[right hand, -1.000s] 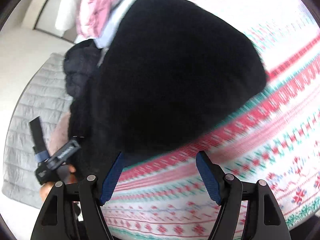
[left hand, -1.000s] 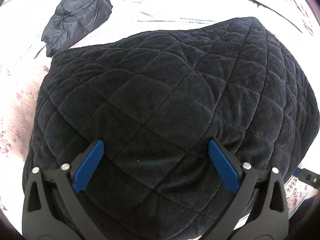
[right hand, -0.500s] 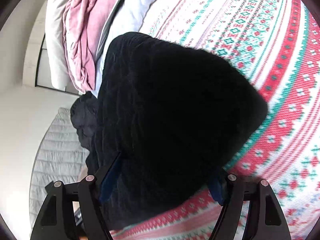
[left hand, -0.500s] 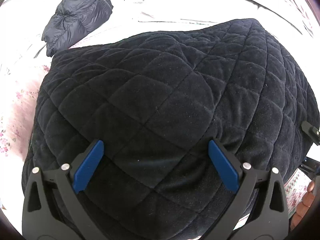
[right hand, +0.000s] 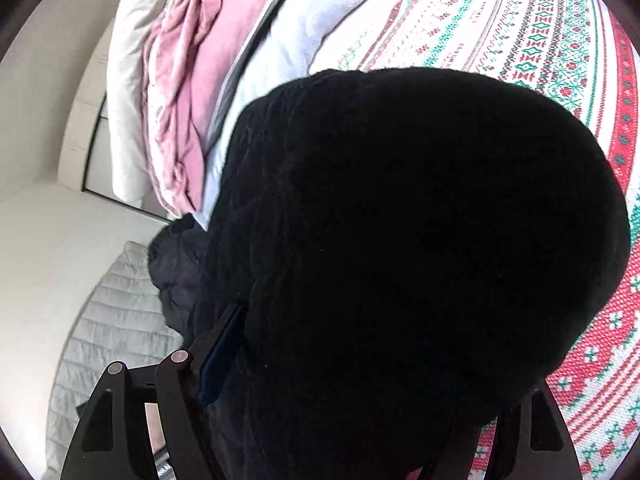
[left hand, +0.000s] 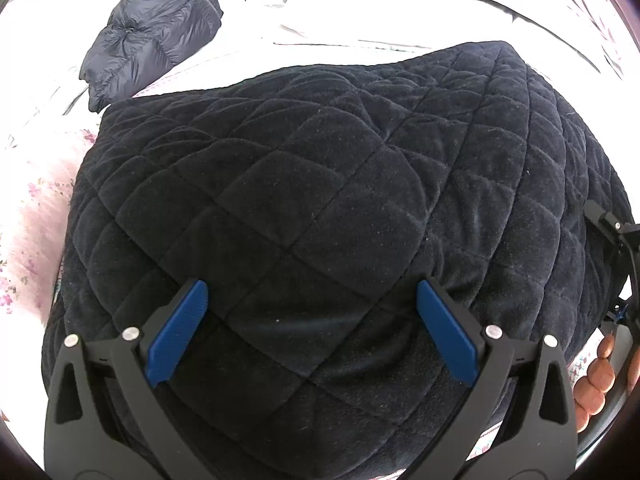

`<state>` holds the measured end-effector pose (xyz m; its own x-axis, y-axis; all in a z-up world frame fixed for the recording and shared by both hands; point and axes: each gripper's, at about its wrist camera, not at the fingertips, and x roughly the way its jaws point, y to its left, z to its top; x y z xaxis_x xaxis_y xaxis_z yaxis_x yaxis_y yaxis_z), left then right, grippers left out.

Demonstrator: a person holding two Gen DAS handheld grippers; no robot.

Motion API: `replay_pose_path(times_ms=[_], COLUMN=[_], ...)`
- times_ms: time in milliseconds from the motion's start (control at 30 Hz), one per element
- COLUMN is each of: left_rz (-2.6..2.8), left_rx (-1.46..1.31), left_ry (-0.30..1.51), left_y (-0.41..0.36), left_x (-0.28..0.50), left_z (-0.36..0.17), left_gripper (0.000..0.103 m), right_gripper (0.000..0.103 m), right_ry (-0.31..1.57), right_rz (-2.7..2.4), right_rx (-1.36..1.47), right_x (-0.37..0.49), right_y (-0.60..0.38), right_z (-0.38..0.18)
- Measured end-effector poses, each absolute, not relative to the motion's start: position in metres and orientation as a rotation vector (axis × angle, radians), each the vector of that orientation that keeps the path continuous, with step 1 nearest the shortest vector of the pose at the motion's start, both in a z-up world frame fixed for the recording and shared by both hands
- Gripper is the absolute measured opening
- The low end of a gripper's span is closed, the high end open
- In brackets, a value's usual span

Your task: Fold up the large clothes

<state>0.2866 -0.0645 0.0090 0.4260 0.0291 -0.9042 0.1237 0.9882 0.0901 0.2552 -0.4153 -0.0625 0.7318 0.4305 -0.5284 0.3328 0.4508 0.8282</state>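
With your left gripper (left hand: pixel 310 328) spread over the jacket (left hand: pixel 320 208) and the right gripper's (right hand: pixel 360 360) spread jaws straddling it, pinch both edges evenly before lifting.

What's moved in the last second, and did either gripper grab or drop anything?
The right gripper swung in from over the patterned blanket onto the black quilted garment, its fingers now spread around the bundle's edge. Nothing was grabbed or dropped. The left gripper stayed open over the garment; the navy puffer jacket hasn't moved.
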Motion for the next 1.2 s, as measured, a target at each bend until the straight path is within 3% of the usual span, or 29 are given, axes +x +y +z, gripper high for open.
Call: replay_pose_path(times_ms=[33,133,233,900,1200], left_rz=[-0.060,-0.058,-0.058,-0.050,-0.118], left_rx=[0.150,0.148,0.148,0.135,0.039], left_ry=[1.130,1.129,1.127,1.122,1.178], left_y=[-0.064,-0.064,-0.064,-0.060,-0.028], left_x=[0.287,0.287,0.287,0.287,0.293], left_z=[0.009,0.009,0.008,0.011,0.033], left_gripper=[0.103,0.103,0.103,0.103,0.102], right_gripper=[0.064,0.045,0.038,0.033,0.033], right_ry=[0.776,0.733,0.696,0.516,0.527], right_rz=[0.068,0.074,0.100,0.234,0.212], right_rx=[1.124,1.048,0.981,0.411,0.452], right_x=[0.254,0.249,0.249,0.245,0.245], right_y=[-0.416,-0.412,-0.404,-0.292,-0.305], right_z=[-0.059,-0.038,-0.018,0.097,0.095])
